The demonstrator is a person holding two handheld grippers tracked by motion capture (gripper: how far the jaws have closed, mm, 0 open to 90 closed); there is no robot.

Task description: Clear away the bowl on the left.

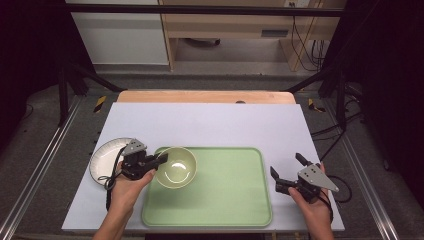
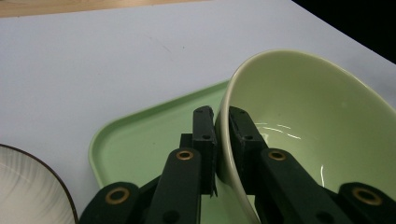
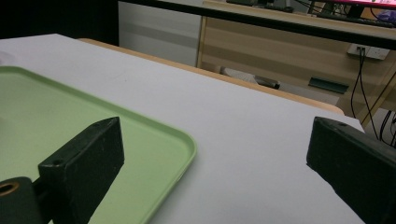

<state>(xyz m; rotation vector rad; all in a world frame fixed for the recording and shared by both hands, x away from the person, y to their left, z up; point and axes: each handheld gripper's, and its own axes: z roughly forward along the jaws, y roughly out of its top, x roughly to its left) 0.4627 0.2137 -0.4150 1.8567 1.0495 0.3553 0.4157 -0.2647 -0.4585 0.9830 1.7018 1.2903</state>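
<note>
So the left gripper is pinching the rim of the green bowl right now, one of its jaws sitting inside the bowl and the other outside against the wall, pressed tight on it. In the left gripper view the bowl is looking tipped, with its open side facing off to the right of the jaws, so I'm guessing it's being lifted or set down rather than resting flat. From the high view the bowl is sitting over the near-left corner of the green tray, with its left edge hanging past the tray's rim toward the gripper.

The bit that matters for the next move: the bowl is lying to the right of the left hand, already over the tray, so the left hand is the one doing the work. The right gripper is way off past the tray's right edge, jaws spread wide with nothing between them, just hovering over the white tabletop.

There's also a white plate just left of the tray, partly under the left gripper.

No brands, labels or writing I can read anywhere.
</note>
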